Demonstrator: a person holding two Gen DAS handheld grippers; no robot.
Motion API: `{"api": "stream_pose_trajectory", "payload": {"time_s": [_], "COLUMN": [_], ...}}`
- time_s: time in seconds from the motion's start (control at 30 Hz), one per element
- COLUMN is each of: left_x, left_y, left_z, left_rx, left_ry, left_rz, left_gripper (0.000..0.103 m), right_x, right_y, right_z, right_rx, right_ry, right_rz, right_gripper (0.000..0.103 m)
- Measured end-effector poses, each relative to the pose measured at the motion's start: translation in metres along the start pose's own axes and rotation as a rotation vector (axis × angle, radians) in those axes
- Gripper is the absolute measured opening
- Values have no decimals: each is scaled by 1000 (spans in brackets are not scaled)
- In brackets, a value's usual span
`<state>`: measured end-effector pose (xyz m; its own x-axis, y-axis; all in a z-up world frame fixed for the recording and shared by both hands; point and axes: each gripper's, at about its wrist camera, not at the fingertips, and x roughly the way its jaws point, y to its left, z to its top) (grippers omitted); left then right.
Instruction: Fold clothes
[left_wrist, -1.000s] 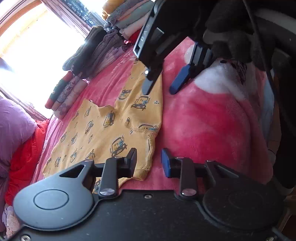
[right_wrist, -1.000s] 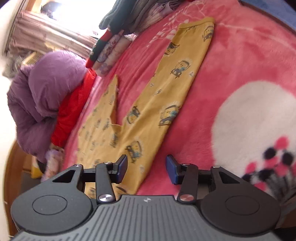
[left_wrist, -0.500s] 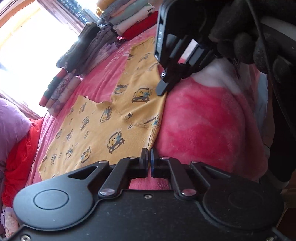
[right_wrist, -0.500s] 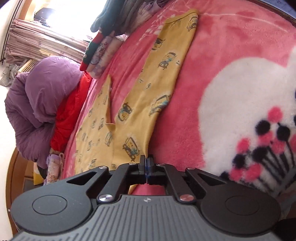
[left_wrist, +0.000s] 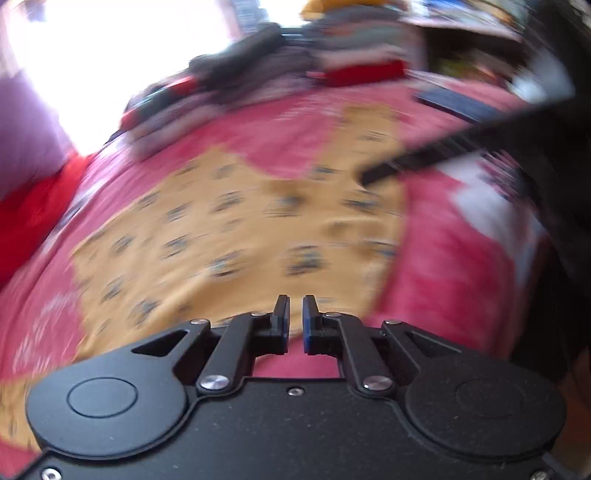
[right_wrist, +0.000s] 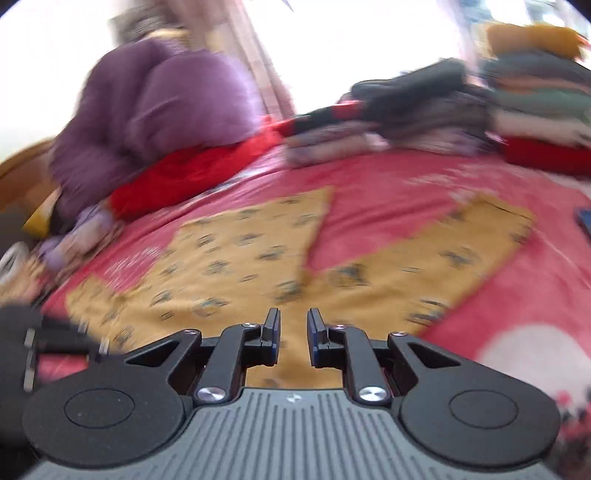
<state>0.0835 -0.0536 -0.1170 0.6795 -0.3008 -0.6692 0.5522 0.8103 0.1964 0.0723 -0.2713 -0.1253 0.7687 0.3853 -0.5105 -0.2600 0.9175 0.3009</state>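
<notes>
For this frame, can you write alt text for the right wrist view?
Blurred fisheye view: the right gripper, jaws slightly apart and empty, hovers over yellow printed children's pants spread flat on a pink blanket. Folded clothes stacks and a purple garment lie behind.

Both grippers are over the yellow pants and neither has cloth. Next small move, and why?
Probably bring the right gripper down onto the near edge of the yellow printed pants and close. Its jaws stand apart with nothing between them, the pants lie spread flat on the pink blanket with both legs splayed, and the left gripper is nearly closed on nothing. Both views are blurred.
</notes>
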Motion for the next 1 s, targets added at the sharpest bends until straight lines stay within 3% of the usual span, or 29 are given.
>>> {"api": "stream_pose_trajectory", "payload": {"time_s": [0.13,0.27,0.4,0.57,0.77,0.83,0.9,1.0], "left_x": [6,-6,-23,-29,-27,-24,-11,-21], "left_y": [62,125,152,142,97,85,81,83], "left_z": [-20,-45,-61,-56,-51,-54,-66,-70], "left_rx": [-276,-562,-655,-579,-288,-223,-192,-205], "left_ry": [51,44,24,-28,-38,0,113,92], "left_rz": [136,258,332,260,113,73,71,57], "left_gripper": [4,4,4,8,13,13,13,14], "right_x": [40,16,17,37,52,59,71,66], "right_y": [4,6,18,53,89,93,92,87], "right_z": [-16,-4,4,-3,-9,-12,-17,-15], "right_rx": [-34,-45,-113,-261,-371,-382,-388,-349], "right_ry": [241,176,116,111,114,147,228,248], "right_rz": [-22,-11,-2,40,117,116,110,126], "right_gripper": [18,19,21,21,21,21,24,25]}}
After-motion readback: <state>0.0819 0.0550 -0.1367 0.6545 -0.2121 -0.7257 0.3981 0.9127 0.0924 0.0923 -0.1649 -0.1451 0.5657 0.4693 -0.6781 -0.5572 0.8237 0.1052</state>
